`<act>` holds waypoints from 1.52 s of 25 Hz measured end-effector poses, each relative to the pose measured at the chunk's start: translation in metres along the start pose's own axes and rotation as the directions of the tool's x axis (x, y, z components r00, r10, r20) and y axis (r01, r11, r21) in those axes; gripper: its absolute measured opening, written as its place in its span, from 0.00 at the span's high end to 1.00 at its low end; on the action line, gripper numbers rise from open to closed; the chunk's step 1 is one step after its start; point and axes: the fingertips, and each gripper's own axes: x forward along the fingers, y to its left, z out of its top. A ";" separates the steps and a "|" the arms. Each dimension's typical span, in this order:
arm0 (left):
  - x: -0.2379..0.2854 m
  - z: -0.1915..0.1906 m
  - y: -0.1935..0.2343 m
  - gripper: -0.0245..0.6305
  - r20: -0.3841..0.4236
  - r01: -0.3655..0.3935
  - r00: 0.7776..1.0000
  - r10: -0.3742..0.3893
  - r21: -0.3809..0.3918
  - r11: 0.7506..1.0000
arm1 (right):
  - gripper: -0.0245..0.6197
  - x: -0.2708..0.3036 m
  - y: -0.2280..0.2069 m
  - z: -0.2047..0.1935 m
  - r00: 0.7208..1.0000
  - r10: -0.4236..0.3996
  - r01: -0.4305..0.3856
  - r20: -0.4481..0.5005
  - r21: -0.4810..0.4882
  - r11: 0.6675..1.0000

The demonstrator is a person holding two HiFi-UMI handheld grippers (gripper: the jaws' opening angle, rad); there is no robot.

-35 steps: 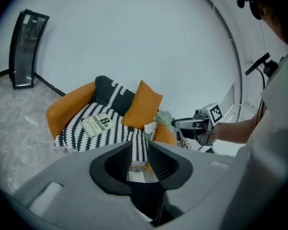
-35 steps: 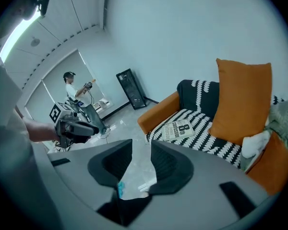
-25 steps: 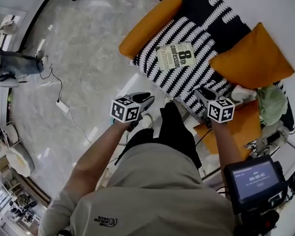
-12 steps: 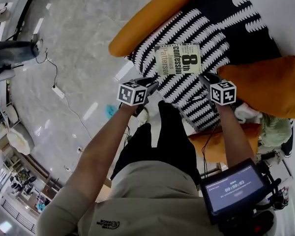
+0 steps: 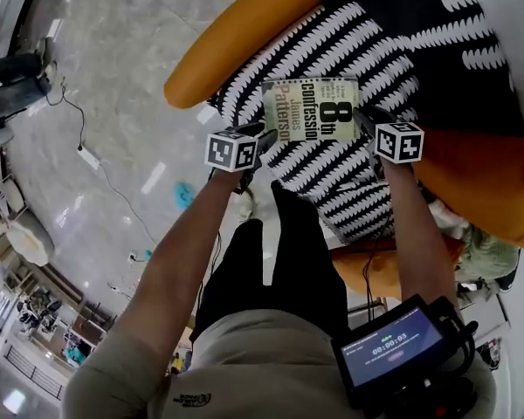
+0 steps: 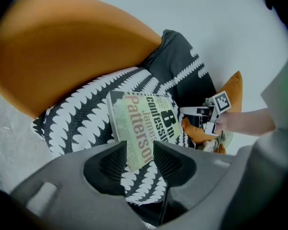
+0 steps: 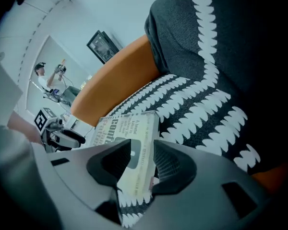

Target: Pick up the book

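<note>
Book (image 5: 311, 108) cover-up over striped cushion (image 5: 354, 182) on orange chair (image 5: 236, 46). Left gripper (image 6: 140, 151) clenched on its near corner, right gripper (image 7: 142, 158) on opposite end (book fills both jaw gaps).

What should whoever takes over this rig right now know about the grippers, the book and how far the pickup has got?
Left gripper: jaws narrowly apart around the near corner of the book; a grip cannot be confirmed.
Right gripper: jaws against both faces of the book's opposite edge, apparently shut on it.
Book: cover up on the black-and-white cushion of the orange chair, between the two grippers.
Done: both grippers are placed at the book.
Left: confirm both grips, then lift; the book does not look raised yet.
</note>
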 end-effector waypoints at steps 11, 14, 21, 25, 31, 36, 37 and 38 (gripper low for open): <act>0.018 -0.011 0.009 0.71 0.008 0.016 1.000 -0.015 -0.106 0.994 | 0.75 0.015 -0.003 -0.009 0.994 0.097 -0.105 0.055 0.171 0.980; 0.019 -0.009 0.006 0.76 0.014 0.010 1.000 -0.009 -0.120 0.993 | 0.77 0.014 -0.001 -0.010 0.994 0.083 -0.096 0.070 0.192 0.977; 0.012 -0.010 0.006 0.80 0.048 0.033 0.998 -0.027 -0.141 0.989 | 0.80 0.003 0.005 -0.009 0.993 0.066 -0.086 0.101 0.212 0.974; -0.020 -0.008 -0.010 0.81 0.091 0.058 0.995 -0.046 -0.140 0.988 | 0.81 -0.021 0.029 0.003 0.988 0.067 -0.095 0.141 0.203 0.974; -0.073 -0.014 -0.031 0.81 0.156 0.087 0.985 -0.069 -0.114 0.990 | 0.82 -0.063 0.076 0.019 0.975 0.077 -0.115 0.209 0.180 0.977; -0.118 -0.026 -0.042 0.82 0.196 0.101 0.977 -0.081 -0.094 0.990 | 0.82 -0.094 0.119 0.017 0.965 0.081 -0.119 0.249 0.140 0.983; -0.126 -0.027 -0.045 0.82 0.204 0.105 0.975 -0.084 -0.091 0.990 | 0.82 -0.101 0.127 0.017 0.963 0.078 -0.116 0.259 0.136 0.984; -0.134 -0.028 -0.048 0.82 0.214 0.108 0.973 -0.087 -0.087 0.990 | 0.82 -0.107 0.133 0.017 0.960 0.074 -0.114 0.270 0.134 0.984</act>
